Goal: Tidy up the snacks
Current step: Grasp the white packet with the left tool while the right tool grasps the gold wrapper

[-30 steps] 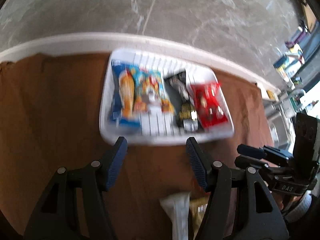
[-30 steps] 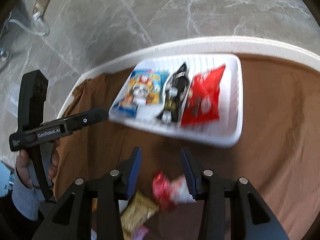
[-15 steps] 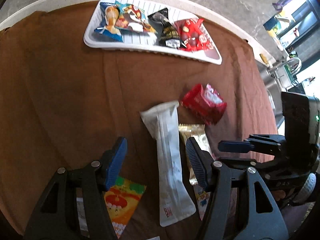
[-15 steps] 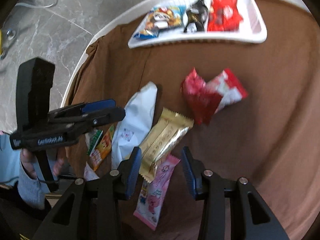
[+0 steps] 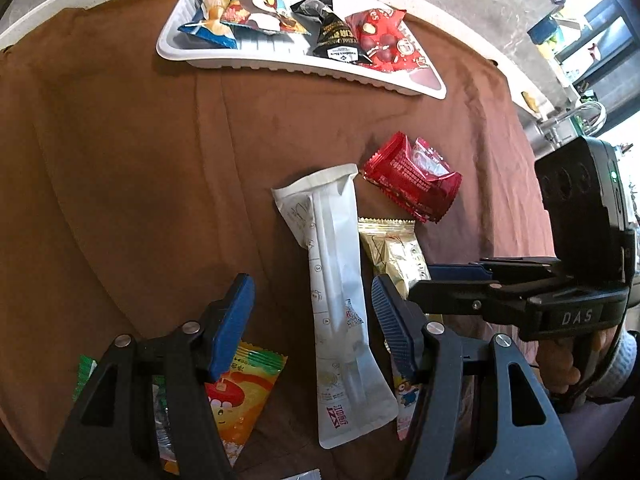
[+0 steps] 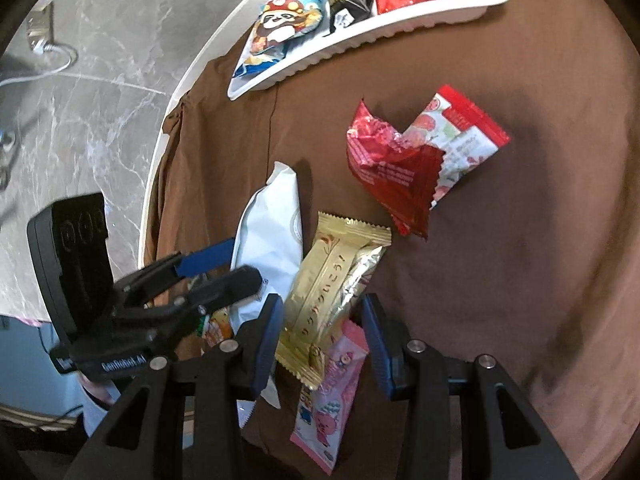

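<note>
A white tray point(image 5: 256, 65) at the far side of the brown cloth holds several snack packs; it also shows in the right wrist view point(image 6: 404, 24). Loose on the cloth lie a long white pack point(image 5: 340, 292), a gold pack point(image 6: 332, 292), a red pack point(image 5: 412, 184), a pink pack point(image 6: 332, 396) and an orange pack point(image 5: 236, 396). My left gripper point(image 5: 312, 320) is open, its fingers either side of the white pack's middle. My right gripper point(image 6: 322, 334) is open, its fingers either side of the gold pack's near end. Neither grips anything.
The brown cloth point(image 5: 120, 184) covers a white-edged table point(image 6: 160, 120) above a grey marble floor. The right gripper point(image 5: 520, 292) sits close to the right of my left one. A green pack point(image 5: 84, 376) lies at the near left edge.
Both grippers have pulled back from the tray toward the near side and lowered over the loose snacks. The white and gold packs now lie between the open fingers.
</note>
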Available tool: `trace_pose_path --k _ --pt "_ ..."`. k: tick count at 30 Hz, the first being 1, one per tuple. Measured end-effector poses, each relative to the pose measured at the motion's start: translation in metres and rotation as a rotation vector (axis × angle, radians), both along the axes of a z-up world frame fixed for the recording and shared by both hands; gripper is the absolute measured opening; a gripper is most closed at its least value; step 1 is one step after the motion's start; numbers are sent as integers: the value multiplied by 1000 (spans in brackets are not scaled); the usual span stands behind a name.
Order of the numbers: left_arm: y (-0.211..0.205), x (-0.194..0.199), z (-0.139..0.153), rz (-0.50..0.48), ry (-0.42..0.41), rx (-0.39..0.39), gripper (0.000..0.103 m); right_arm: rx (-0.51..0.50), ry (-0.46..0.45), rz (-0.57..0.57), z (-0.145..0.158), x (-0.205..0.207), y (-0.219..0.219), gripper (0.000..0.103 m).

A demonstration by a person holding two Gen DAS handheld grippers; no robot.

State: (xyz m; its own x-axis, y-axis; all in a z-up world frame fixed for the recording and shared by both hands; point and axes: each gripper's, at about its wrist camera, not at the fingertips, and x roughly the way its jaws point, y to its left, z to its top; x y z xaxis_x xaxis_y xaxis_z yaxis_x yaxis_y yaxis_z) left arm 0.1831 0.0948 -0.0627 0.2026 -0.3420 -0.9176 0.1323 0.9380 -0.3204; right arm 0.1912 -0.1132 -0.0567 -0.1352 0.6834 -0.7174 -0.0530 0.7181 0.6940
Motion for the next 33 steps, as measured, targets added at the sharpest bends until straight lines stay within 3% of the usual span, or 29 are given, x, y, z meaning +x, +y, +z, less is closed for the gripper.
trace_pose_path --k 7,14,17,19,24,33 --pt "-5 5 -7 -17 5 1 59 18 47 -33 -2 10 5 43" --pt "-10 5 -12 -49 -2 -16 59 -45 16 17 2 13 16 24" --pt "-10 4 -13 -50 -10 -45 45 -51 -2 35 3 13 21 22" --pt "-7 5 -17 -44 12 -77 30 -55 -17 43 5 13 23 21" --pt "-4 4 -15 -51 -7 -93 20 -37 -22 32 8 15 19 19" --pt "3 4 -10 -40 -14 -121 15 -13 -35 7 20 15 5 19"
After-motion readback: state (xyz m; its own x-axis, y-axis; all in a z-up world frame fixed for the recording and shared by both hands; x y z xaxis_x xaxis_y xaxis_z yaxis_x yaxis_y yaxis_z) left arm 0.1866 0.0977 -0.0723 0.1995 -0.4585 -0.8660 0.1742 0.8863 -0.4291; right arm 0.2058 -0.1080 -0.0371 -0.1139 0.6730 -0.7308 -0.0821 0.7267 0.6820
